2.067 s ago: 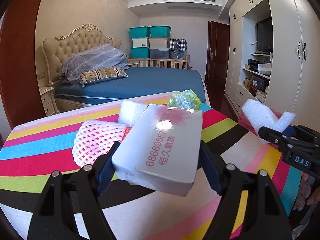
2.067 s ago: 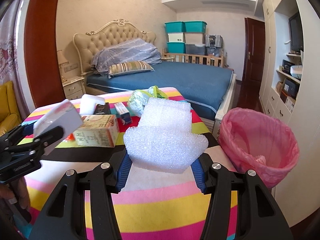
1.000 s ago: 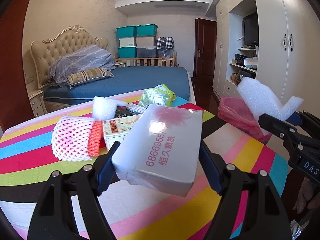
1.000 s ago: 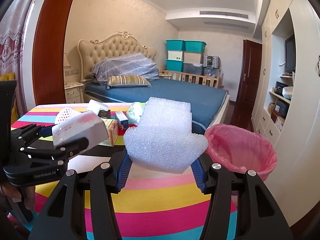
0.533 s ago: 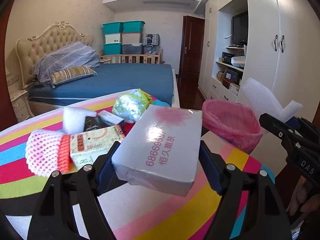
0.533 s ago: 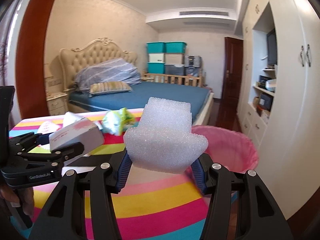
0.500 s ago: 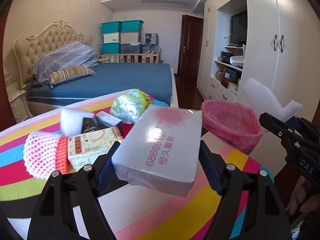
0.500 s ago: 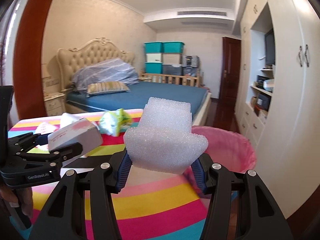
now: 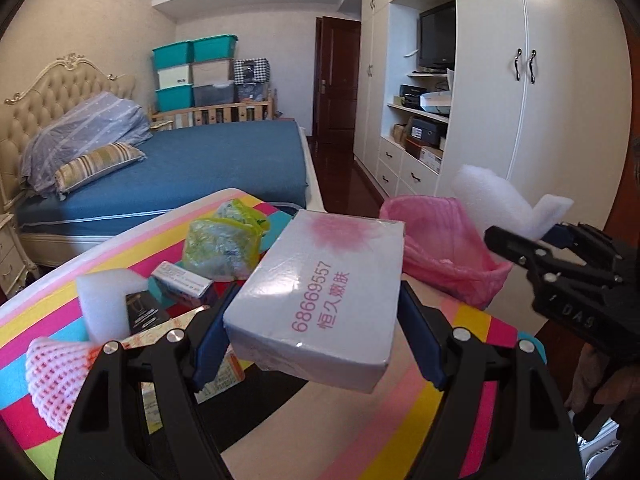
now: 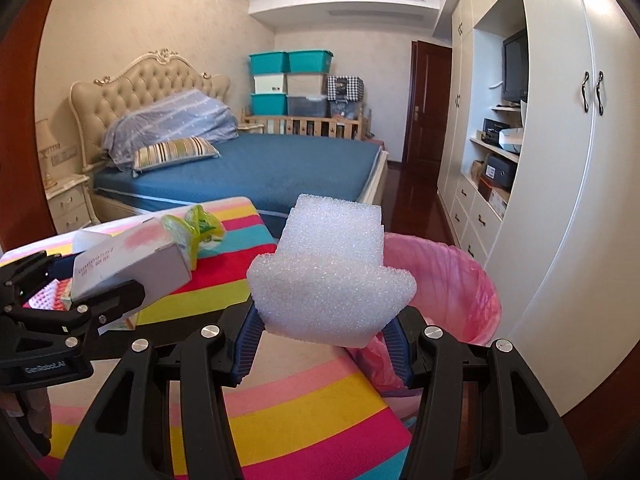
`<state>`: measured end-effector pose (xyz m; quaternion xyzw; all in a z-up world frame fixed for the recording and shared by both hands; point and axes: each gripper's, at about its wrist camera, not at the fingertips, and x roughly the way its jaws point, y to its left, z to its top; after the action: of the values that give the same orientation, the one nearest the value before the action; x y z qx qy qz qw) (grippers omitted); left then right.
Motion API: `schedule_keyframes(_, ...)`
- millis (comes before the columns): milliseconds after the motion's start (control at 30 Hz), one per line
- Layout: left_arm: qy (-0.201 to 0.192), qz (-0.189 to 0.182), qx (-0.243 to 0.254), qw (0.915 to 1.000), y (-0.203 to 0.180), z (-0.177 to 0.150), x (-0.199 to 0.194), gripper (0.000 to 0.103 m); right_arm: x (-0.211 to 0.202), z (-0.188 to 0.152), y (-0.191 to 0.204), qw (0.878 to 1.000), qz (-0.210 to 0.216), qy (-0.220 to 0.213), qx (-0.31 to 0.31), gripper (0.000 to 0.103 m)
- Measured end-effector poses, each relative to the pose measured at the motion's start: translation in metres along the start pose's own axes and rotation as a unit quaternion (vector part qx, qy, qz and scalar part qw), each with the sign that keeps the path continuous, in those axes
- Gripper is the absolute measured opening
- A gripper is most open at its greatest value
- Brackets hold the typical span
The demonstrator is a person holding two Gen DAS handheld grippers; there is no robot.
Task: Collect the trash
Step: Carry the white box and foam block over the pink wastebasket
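Note:
My left gripper (image 9: 316,332) is shut on a white box (image 9: 320,296) with pink print, held above the striped table (image 9: 280,432). The same box (image 10: 128,268) shows at the left of the right wrist view. My right gripper (image 10: 324,340) is shut on a white foam piece (image 10: 328,276), lifted over the table's right edge, just short of the pink-lined trash bin (image 10: 452,280). In the left wrist view the bin (image 9: 436,248) sits beyond the box, with the foam piece (image 9: 496,204) near its right rim.
On the table lie a green plastic bag (image 9: 224,240), a small foam block (image 9: 104,300), a pink net sleeve (image 9: 52,376), a carton (image 9: 208,364) and a small box (image 9: 180,280). A bed (image 10: 248,172) stands behind. White wardrobes (image 10: 560,200) line the right.
Both grippers swung right toward the bin, each keeping its load. The pink bin has come closer and more central in both views, and the table items slid left.

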<state>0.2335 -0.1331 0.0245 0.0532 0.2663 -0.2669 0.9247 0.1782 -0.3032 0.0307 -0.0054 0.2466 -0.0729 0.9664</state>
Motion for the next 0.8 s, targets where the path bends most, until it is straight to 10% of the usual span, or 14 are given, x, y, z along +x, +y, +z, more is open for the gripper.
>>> schedule_keyframes(500,0.01,-0.063,0.056,0.9964,-0.022,0.007,0.036,0.056,0.035,-0.013,-0.061,0.993,-0.063,0.044,0.086,0.051)
schedule_keyframes(800,0.053,-0.05,0.008,0.9973,0.008,-0.016,0.044,0.057,0.051,-0.02,-0.037,0.997,-0.004,0.04,0.069,0.051)
